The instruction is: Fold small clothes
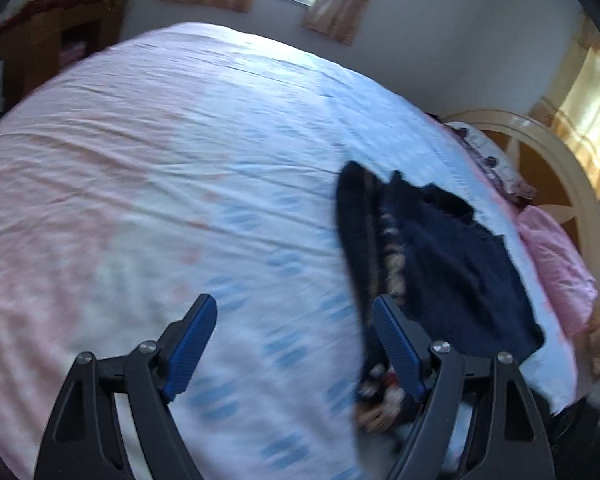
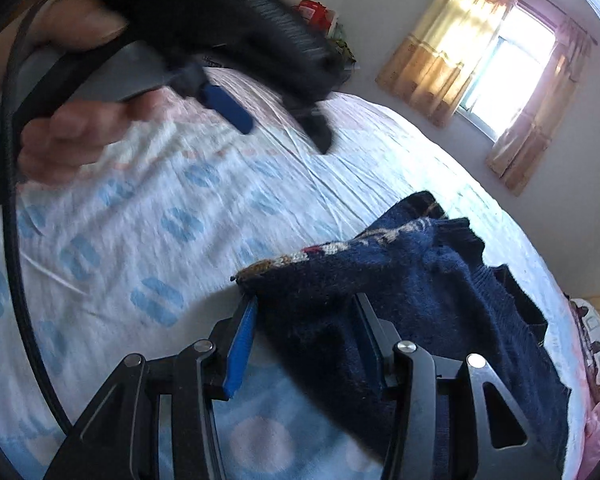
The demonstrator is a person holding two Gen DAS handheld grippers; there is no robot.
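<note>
1. While the bed [image 1: 148,168] fills most of both views, its pink-and-blue printed sheet is seen spread fairly flat with light creases; enough free surface is judged to lie in the middle and left of the left wrist frame for the garment to be laid out.

2. At the lower right of the left wrist frame, a navy knitted sweater [image 1: 452,264] is seen lying crumpled near the bed's edge, with a patterned band running along it. In the right wrist view the same sweater [image 2: 420,280] occupies the lower right, with one edge lifted off the sheet.

3. The right gripper [image 2: 306,344] is seen at the bottom centre of its frame, with a fold of the knit draped between its two blue-padded fingers [image 2: 242,344]. The jaws stand visibly apart, so whether the cloth is truly clamped cannot be told.

4. The left gripper [image 1: 296,344] is held over the bare sheet at the bottom of its frame, jaws wide apart and nothing between them; it also appears, blurred, at the upper left of the right wrist view [image 2: 260,120].

5. For the step judged to be in hand, opening out the sweater, a firm closure on the hem is advised first. A second corner should then be taken by the free tool, and the knit drawn flat toward the bed's middle before any fold is made.
</note>
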